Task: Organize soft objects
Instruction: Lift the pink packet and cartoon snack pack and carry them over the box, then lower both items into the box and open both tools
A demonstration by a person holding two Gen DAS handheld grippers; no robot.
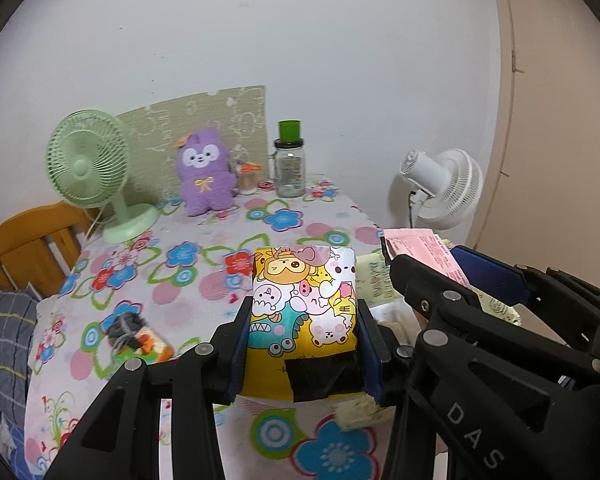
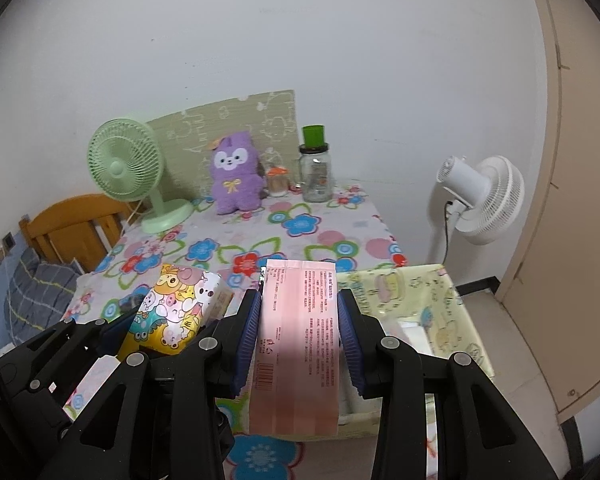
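Yellow cartoon pack (image 1: 304, 312) between left fingers (image 1: 242, 344), pink pack (image 2: 298, 336) between right fingers (image 2: 348, 336)

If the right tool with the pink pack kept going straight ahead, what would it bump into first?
Probably nothing soon. The right tool holds the pink pack above the flowered tablecloth. Straight ahead looks free until the glass jar near the wall, though depth is unclear.
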